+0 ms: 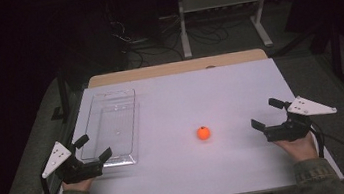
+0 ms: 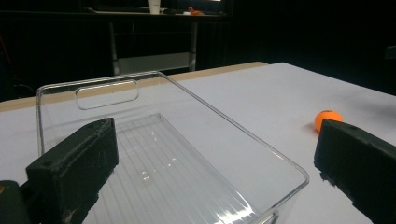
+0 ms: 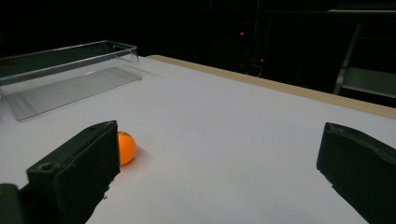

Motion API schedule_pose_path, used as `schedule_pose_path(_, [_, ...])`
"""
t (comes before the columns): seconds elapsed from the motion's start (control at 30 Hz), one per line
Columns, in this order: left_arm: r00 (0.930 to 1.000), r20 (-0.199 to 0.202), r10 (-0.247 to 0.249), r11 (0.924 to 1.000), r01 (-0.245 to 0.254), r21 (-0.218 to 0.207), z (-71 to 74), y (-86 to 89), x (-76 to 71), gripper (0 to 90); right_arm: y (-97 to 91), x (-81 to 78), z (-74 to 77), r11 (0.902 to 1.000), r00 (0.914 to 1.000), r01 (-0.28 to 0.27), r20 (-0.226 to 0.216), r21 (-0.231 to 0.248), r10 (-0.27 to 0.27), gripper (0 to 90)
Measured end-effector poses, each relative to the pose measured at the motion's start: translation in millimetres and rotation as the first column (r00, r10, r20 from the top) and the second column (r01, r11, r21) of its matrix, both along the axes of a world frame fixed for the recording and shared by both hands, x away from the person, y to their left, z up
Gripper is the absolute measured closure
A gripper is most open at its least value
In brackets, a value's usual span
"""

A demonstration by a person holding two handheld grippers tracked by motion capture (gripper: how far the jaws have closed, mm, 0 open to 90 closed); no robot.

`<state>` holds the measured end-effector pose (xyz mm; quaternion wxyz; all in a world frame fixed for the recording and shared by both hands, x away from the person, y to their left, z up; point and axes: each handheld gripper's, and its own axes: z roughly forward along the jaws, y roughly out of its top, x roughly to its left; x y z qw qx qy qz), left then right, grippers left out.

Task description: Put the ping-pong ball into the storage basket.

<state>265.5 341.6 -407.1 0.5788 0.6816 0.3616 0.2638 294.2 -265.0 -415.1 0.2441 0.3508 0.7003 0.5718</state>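
A small orange ball [image 1: 203,133] lies on the white table [image 1: 185,95], right of centre; it also shows in the left gripper view [image 2: 328,119] and the right gripper view [image 3: 125,147]. A clear plastic bin [image 1: 112,127] stands empty at the left. My left gripper [image 1: 93,146] rests at the bin's near end, open, its jaws straddling the bin's near corner [image 2: 289,179]. My right gripper [image 1: 269,113] is open near the right edge, pointing left toward the ball with nothing between its jaws.
A tan board strip [image 1: 176,67] runs along the table's far edge. Beyond it, on the dark floor, stand a white metal frame [image 1: 221,5] and loose cables [image 1: 153,44]. The bin [image 3: 65,77] sits far left in the right gripper view.
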Motion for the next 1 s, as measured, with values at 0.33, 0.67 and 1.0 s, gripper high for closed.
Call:
schedule_pose_path(0.33, [1.0000, -0.008, -0.003, 0.9998, 0.003, 0.018, 1.7, -5.4, -1.0, 0.0, 0.2, -4.8, 1.0, 1.0000, 0.9999, -0.005, 0.014, -0.001, 0.005, 0.0])
schedule_pose_path(0.67, [0.9994, -0.019, -0.029, 0.9981, 0.030, 0.055, 10.9, -13.8, 0.3, 0.0, -1.9, -3.5, -0.8, 0.9996, 0.9997, -0.021, -0.011, 0.017, 0.021, 0.0])
schedule_pose_path(1.0, [0.9965, -0.033, -0.076, 0.9903, 0.080, 0.114, 25.3, -30.5, 5.0, 0.0, 0.5, -3.2, -1.3, 0.9994, 0.9993, -0.034, -0.014, 0.013, 0.034, 0.0])
